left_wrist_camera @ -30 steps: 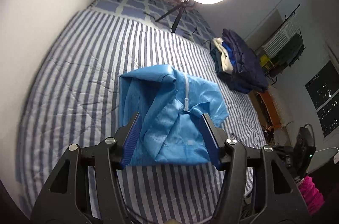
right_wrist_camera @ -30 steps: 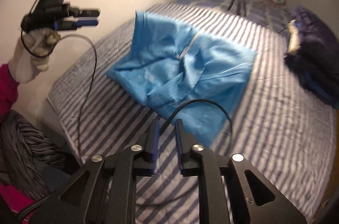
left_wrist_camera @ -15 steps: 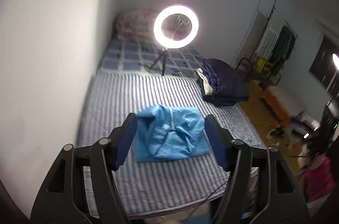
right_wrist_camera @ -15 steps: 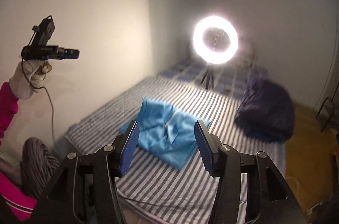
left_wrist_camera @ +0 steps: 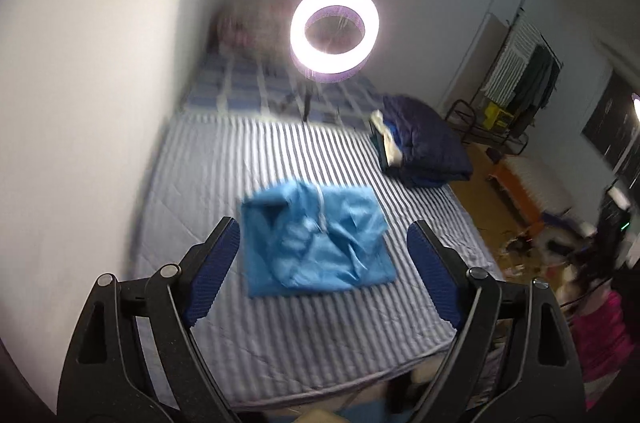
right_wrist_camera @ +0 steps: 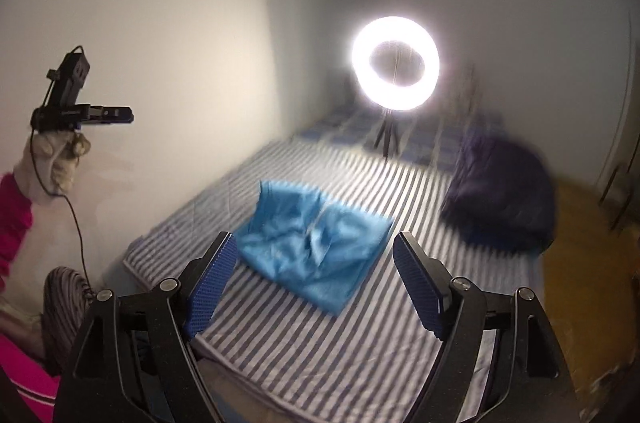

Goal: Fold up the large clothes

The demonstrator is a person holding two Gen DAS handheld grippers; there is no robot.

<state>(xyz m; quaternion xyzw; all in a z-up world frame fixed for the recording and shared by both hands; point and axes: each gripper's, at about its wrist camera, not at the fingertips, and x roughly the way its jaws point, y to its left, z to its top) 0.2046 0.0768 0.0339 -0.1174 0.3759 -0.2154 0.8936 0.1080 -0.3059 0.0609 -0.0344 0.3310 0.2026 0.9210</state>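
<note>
Blue garment [left_wrist_camera: 316, 239]: folded into a rough rectangle on the striped bed [left_wrist_camera: 248, 159], lying flat, its white zipper running toward 12 o'clock; well below and beyond both sets of fingers, touched by neither.
Left gripper [left_wrist_camera: 324, 259]: held above the near edge of the bed; jaws spread wide and have just been opening, with nothing gripped. In its own view the garment shows in the gap between the blue pads [left_wrist_camera: 212, 271], toward 12 o'clock.
Right gripper [right_wrist_camera: 312, 275]: also wide apart, jaws just been opening, empty. The garment [right_wrist_camera: 316, 243] shows between its pads at 12 o'clock, one corner pointing back toward the camera.
Left gripper from the right wrist view: at 9 o'clock, held up in a pale gloved hand [right_wrist_camera: 56, 159] with a pink sleeve, a cable hanging from it; its fingers point sideways and their spread cannot be judged from here.
Dark clothes pile [left_wrist_camera: 420, 147]: stacked at the bed's far right edge, at 2 o'clock from the garment, well apart from it.
Ring light [left_wrist_camera: 334, 37]: lit, on a tripod standing on the bed at 12 o'clock.
Writing: no label or brand can be read.
Hard to make out: both views are motion-blurred; the bedding at the head of the bed is a smear, and clutter on the floor at 3 o'clock is unclear.
</note>
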